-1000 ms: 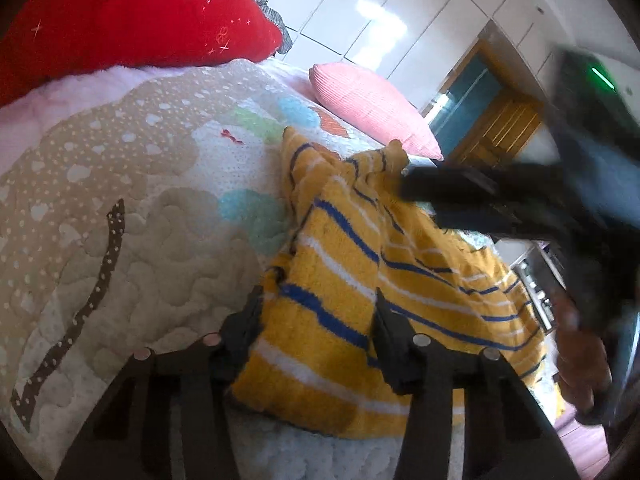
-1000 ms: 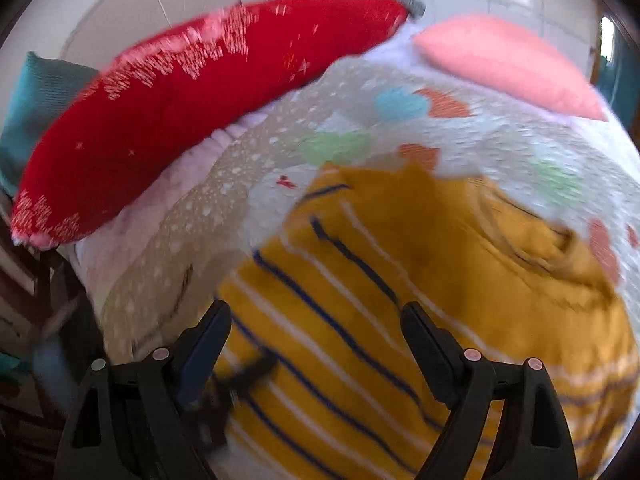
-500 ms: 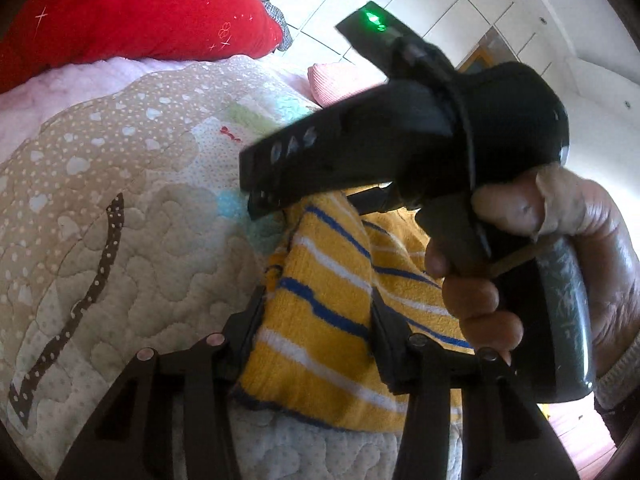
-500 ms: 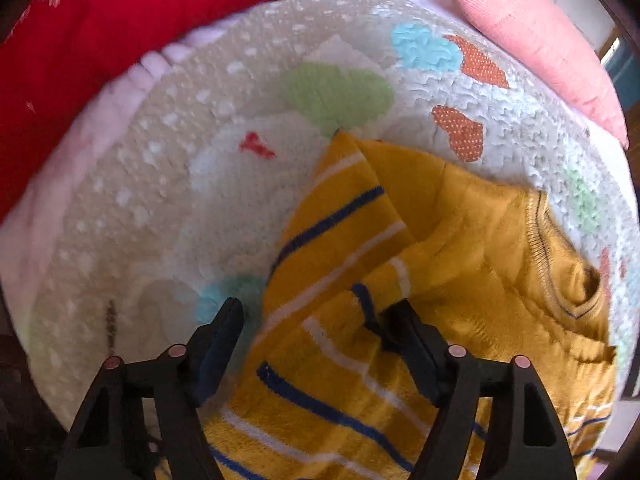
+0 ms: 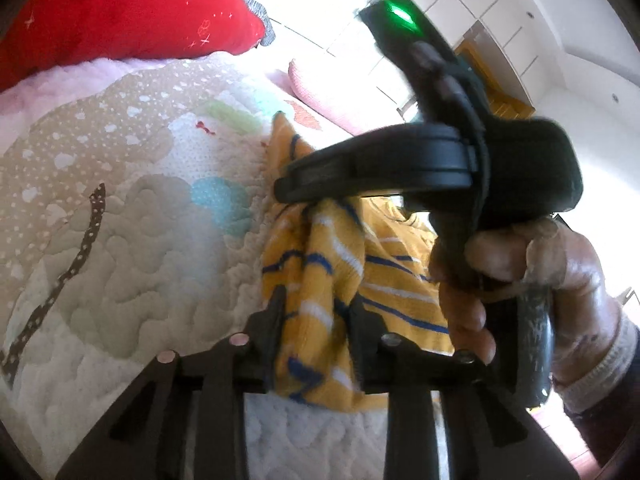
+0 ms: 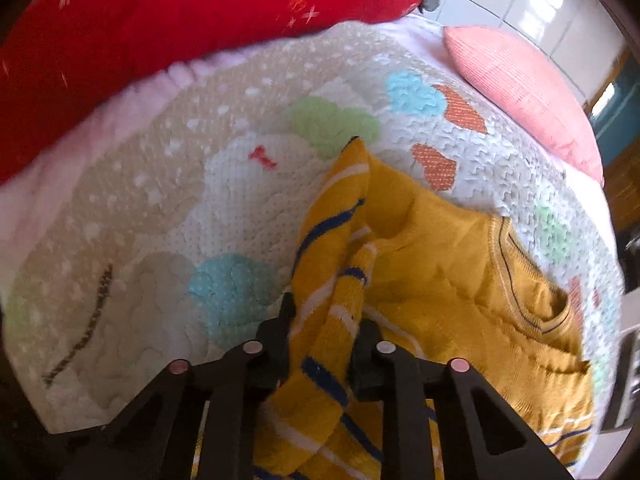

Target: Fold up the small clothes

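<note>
A small yellow sweater (image 6: 460, 280) with blue and white stripes lies bunched on a quilted bed cover (image 6: 168, 240). My left gripper (image 5: 318, 320) is shut on the sweater's striped lower edge (image 5: 316, 280). My right gripper (image 6: 324, 328) is shut on a striped fold of the sweater, likely a sleeve (image 6: 332, 272). In the left wrist view the right gripper's body and the hand that holds it (image 5: 500, 264) fill the right side, just above the sweater. The collar (image 6: 532, 296) lies to the right.
A red pillow (image 6: 160, 28) lies at the far left of the bed and a pink pillow (image 6: 520, 88) at the far right. The quilt (image 5: 120, 240) spreads left of the sweater. White tiled walls and a wooden door (image 5: 496, 92) stand behind.
Both grippers have shut on the sweater. The right gripper has swung in from the right, come down over the sweater and bunched a striped fold between its fingers.
</note>
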`<state>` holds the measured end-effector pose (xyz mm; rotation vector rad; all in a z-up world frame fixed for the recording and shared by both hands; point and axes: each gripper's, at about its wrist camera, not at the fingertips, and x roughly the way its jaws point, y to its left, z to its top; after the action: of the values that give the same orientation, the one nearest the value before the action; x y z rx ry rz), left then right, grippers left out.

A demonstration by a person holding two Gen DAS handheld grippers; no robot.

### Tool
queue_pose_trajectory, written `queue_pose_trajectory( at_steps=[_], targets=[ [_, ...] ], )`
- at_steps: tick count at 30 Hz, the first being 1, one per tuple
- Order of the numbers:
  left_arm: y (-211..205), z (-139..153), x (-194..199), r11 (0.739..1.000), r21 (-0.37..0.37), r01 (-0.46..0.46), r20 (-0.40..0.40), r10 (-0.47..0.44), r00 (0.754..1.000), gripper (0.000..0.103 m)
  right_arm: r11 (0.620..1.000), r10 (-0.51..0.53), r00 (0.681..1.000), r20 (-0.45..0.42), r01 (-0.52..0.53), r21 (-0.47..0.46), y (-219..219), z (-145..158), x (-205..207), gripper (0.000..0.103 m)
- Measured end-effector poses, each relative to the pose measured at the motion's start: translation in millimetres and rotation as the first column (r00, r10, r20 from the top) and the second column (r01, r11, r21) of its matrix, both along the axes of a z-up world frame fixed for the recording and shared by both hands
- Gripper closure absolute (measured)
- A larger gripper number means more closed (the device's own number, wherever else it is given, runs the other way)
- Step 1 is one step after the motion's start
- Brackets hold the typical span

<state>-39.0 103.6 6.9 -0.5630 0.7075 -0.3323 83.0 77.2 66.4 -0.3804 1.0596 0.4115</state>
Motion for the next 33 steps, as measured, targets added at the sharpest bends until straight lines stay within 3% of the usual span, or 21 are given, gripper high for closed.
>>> queue_pose_trajectory(
  at_steps=[3, 6, 10, 13, 16, 22, 27, 29, 33],
  targets=[
    [2.1, 21.6, -20.4, 0.999, -0.031, 0.007, 0.029, -0.006, 1.0, 0.062, 0.994, -0.021, 1.0, 0.009, 0.02, 0.111, -26.4, 19.4, -5.6, 0.084],
    [-1.0, 46.1, -48.8, 1.0, 0.024, 0.02, 0.076, -0.022, 0.997, 0.048, 0.978, -0.045, 0.998, 0.034, 0.037, 0.204, -68.2, 39.5, -8.5, 0.084],
    [-8.4, 55.9, -68.0, 0.994, 0.103, 0.03, 0.049, -0.035, 0.998, 0.047, 0.944, -0.124, 0.991, 0.051, 0.102, 0.313, -142.8, 57.8, -12.3, 0.084],
    [-15.0, 49.3, -65.4, 0.994, 0.096, 0.044, -0.012, -0.043, 0.999, 0.047, 0.91, -0.205, 0.978, 0.042, 0.174, 0.376, -205.9, 59.6, -14.9, 0.084],
    [-29.2, 37.0, -59.6, 0.994, 0.082, 0.067, -0.072, -0.061, 0.996, 0.047, 0.872, -0.282, 0.959, 0.019, 0.247, 0.422, -265.8, 50.5, -20.3, 0.085],
    [-84.2, 39.0, -52.9, 0.972, 0.161, 0.173, -0.108, -0.157, 0.982, 0.047, 0.768, -0.391, 0.919, -0.052, 0.356, 0.533, -357.3, 20.3, -39.3, 0.085],
    [-123.9, 47.4, -30.3, 0.945, 0.2, 0.258, -0.119, -0.238, 0.964, 0.046, 0.691, -0.415, 0.903, -0.113, 0.393, 0.607, -390.7, -4.1, -48.1, 0.085],
    [-142.5, 55.1, -17.8, 0.933, 0.21, 0.291, -0.109, -0.274, 0.956, 0.04, 0.666, -0.408, 0.904, -0.129, 0.391, 0.635, -396.0, -10.9, -51.9, 0.085],
    [-185.6, 73.6, 8.7, 0.904, 0.251, 0.348, -0.063, -0.343, 0.937, 0.037, 0.651, -0.41, 0.902, -0.132, 0.391, 0.65, -396.4, -11.4, -53.9, 0.085]
  ],
)
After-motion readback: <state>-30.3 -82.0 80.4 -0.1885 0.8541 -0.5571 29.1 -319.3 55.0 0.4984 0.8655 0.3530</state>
